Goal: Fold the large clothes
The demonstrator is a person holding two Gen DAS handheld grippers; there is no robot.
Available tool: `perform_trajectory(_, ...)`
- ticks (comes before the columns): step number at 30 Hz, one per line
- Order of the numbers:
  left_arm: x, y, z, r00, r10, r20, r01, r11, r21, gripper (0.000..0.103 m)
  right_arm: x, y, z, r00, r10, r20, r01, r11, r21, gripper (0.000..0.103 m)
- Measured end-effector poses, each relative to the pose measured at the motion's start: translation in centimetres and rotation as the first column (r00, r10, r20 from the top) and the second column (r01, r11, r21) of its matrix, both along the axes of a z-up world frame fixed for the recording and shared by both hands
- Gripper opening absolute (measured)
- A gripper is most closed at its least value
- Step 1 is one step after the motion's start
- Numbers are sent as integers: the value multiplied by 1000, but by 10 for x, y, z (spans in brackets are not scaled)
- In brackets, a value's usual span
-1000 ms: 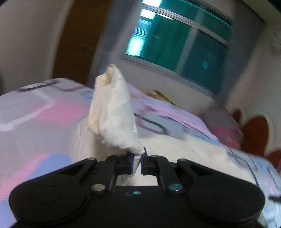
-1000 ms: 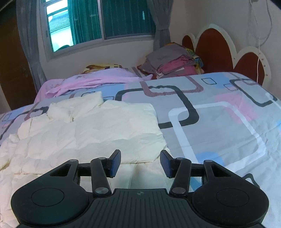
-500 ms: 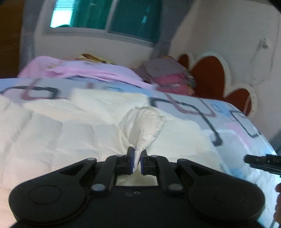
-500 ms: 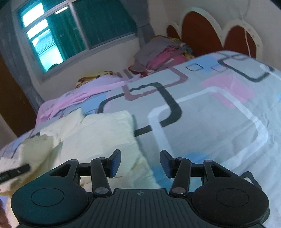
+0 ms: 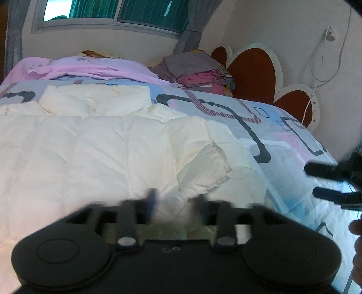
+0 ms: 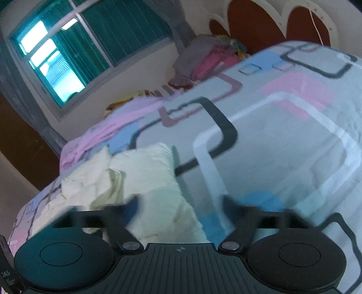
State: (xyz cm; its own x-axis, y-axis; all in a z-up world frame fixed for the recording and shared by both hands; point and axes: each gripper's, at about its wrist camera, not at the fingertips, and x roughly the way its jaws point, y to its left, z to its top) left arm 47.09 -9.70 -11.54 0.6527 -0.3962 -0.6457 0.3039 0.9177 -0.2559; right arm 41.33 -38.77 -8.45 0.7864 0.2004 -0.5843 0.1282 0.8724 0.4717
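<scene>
1. Left wrist view, item one: my left gripper (image 5: pixel 176 203), jaws opening, fingers blurred and apart. The cream quilted garment (image 5: pixel 108 153) lies beneath and between them, but neither pad presses on it.
2. Cream quilted garment: spread flat over the patterned bedspread (image 5: pixel 282 144), covering the bedspread's left part in this view. A folded-over corner with a stitched hem sits on top of the garment, just ahead of my left fingers.
3. My right gripper (image 5: pixel 325 183): seen at the right edge of the left view as two dark fingers standing apart, over bare bedspread, to the right of the garment.
4. Right wrist view: my right gripper (image 6: pixel 179 207), jaws opening wide and blurred, nothing pinched. The garment's edge (image 6: pixel 144 181) lies under my left-side finger; the bedspread (image 6: pixel 282 126) shows under the other.
5. Stack of folded clothes (image 5: pixel 199 72): grey and pink layers, at the bedspread's far end.
6. Headboard (image 5: pixel 258 67): brown scalloped panels with white borders, just beyond the stack.
7. Pink sheet (image 5: pixel 90 70): bunched along the bedspread's far edge, past the garment.
8. Window (image 5: pixel 113 11) with green curtains: on the wall beyond the pink sheet.
</scene>
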Motion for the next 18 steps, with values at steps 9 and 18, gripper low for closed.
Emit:
perform_trajectory(9,-47,70,26,997,58,56,-61,996,58,53,16,55,1,993,117,-9,-117,993,6,69)
perform_trajectory(18,-60,158,9,976,211,-45,-210,978,14,26,24,90,-8,985,162,-52,-163,987,-10,69)
